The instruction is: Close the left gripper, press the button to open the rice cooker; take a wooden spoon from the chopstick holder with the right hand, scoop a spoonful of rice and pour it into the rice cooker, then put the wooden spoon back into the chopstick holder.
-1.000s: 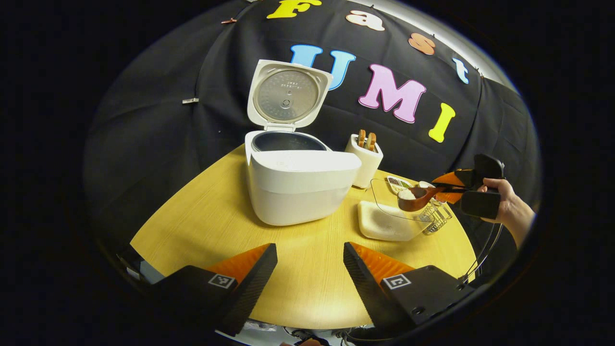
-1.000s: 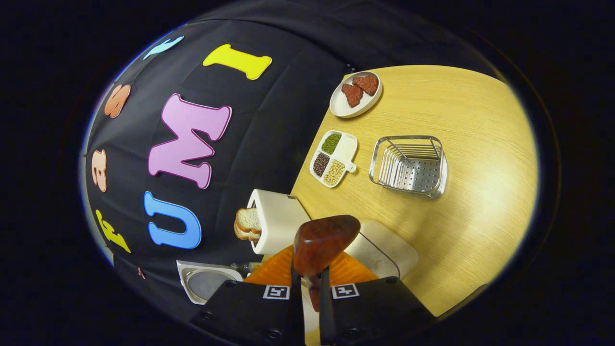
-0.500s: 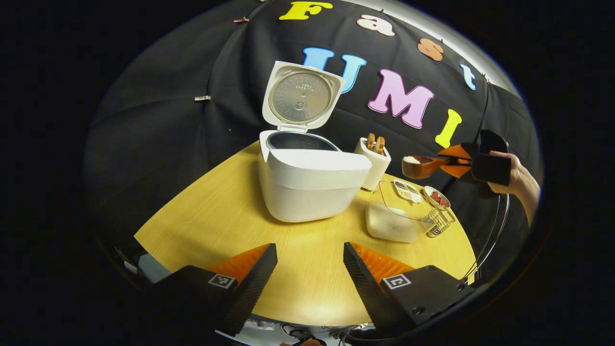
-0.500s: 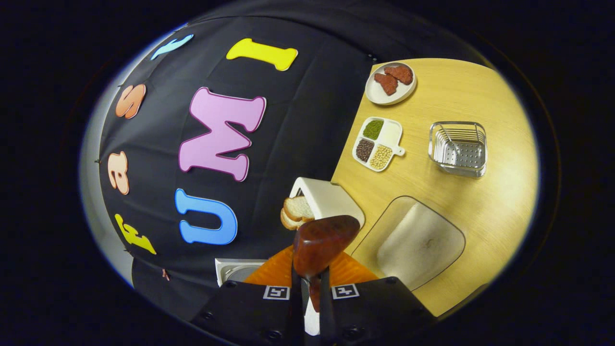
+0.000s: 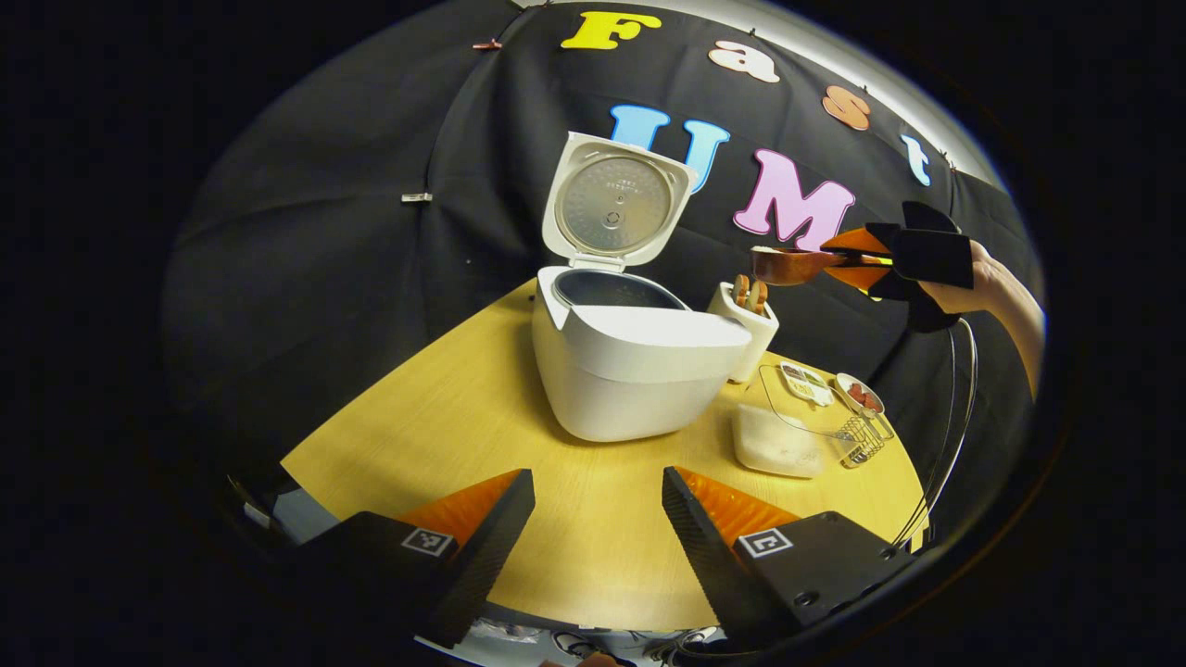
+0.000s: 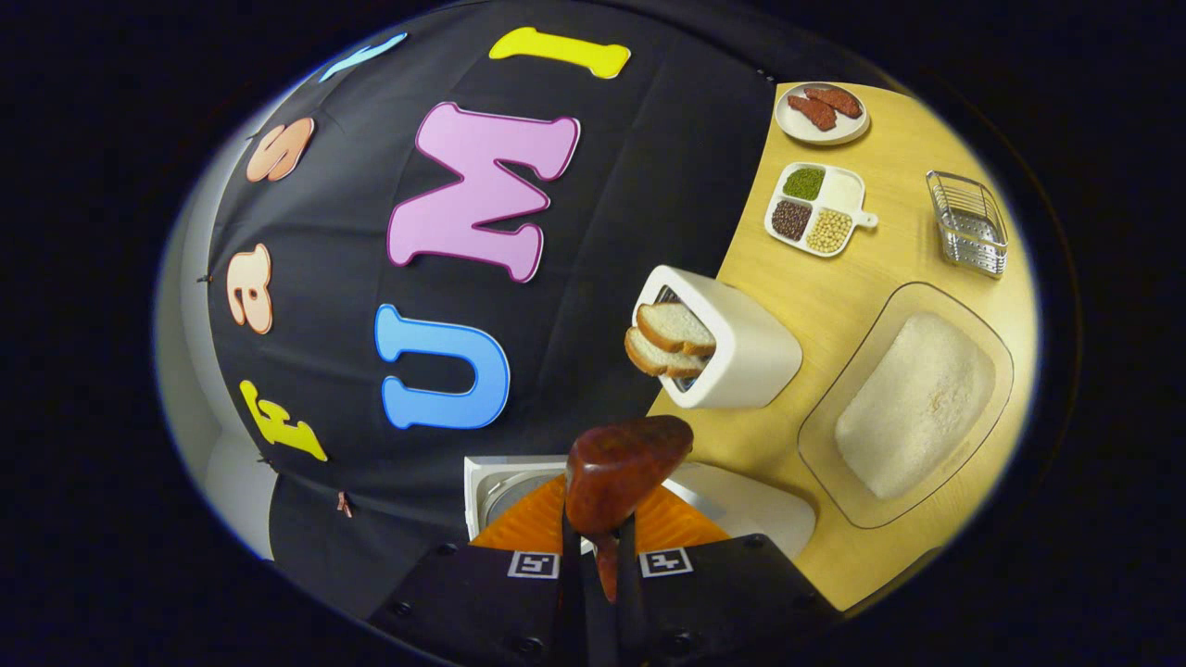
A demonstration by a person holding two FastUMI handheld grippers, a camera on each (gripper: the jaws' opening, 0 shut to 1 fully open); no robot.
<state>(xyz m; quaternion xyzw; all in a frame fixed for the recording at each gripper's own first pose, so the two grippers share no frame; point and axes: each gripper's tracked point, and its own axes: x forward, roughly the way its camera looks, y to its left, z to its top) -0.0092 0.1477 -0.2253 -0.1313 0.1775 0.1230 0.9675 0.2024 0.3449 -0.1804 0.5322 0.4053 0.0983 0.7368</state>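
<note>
The white rice cooker (image 5: 639, 371) stands on the table with its lid (image 5: 616, 199) raised and the dark pot showing. My right gripper (image 5: 857, 259) is held high to the right of the cooker, above the toaster, shut on the handle of a brown wooden spoon (image 5: 783, 266) that holds some white rice. In the right gripper view the spoon's bowl (image 6: 625, 468) juts out past the gripper (image 6: 598, 542), with the cooker's open lid (image 6: 505, 482) just beneath it. My left gripper (image 5: 598, 496) hovers open over the table's near edge, nothing between its fingers.
A white toaster (image 6: 723, 343) with bread slices stands beside the cooker. Right of it are a clear container of rice (image 6: 913, 398), a divided dish of beans (image 6: 815, 208), a plate of meat (image 6: 820, 111) and the wire chopstick holder (image 6: 968, 222). A hand (image 5: 973, 283) holds the right gripper.
My right gripper has lifted the spoonful of rice from just above the rice container, up and leftwards toward the open cooker. The left gripper stayed open and shifted a little.
</note>
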